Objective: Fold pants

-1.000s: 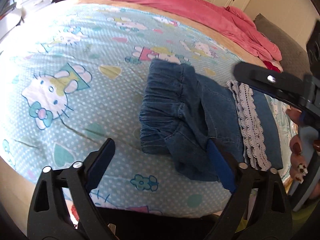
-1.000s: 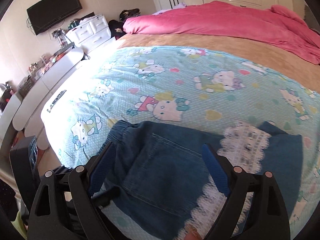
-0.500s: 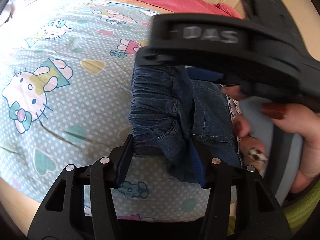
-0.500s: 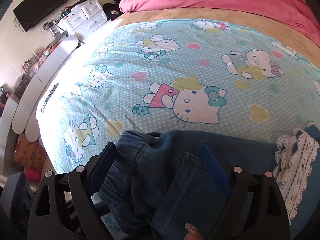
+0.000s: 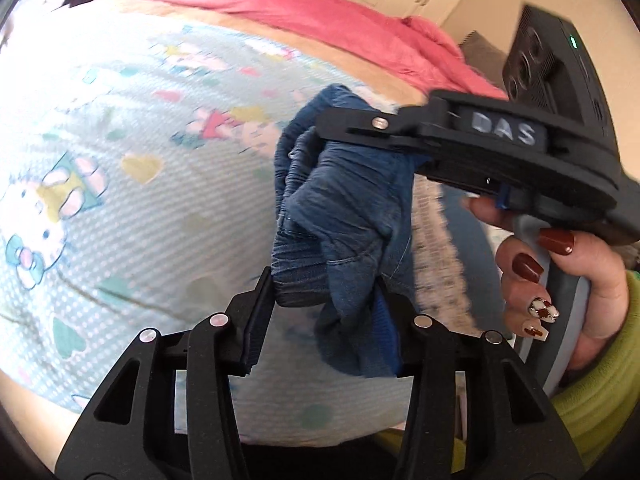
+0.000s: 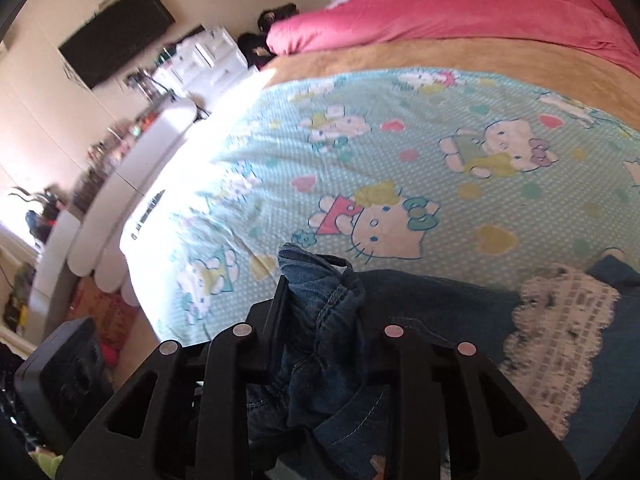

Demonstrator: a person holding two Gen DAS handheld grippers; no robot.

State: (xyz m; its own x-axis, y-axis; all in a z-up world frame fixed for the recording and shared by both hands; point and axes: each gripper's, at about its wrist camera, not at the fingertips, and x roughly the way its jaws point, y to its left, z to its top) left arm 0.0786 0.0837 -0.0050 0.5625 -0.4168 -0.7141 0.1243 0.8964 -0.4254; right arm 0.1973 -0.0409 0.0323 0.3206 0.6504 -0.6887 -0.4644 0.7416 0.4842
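denim pants point(image 5: 344, 200): the gathered waistband end is being lifted off the bed, bunched between both tools. left gripper point(image 5: 324, 304): jaws are closing, with a fold of waistband being pinched between the pads. right gripper point(image 6: 320, 320): jaws are closing, with a bunch of denim being pinched between them; seen from the left view, it is being held above, gripped by a hand point(image 5: 560, 276) in a green sleeve. lace trim point(image 6: 560, 340): lying on the flat part of the pants. cartoon-print sheet point(image 6: 400, 152): being lain on by the pants. pink duvet point(image 6: 460, 12): being kept at the far end.
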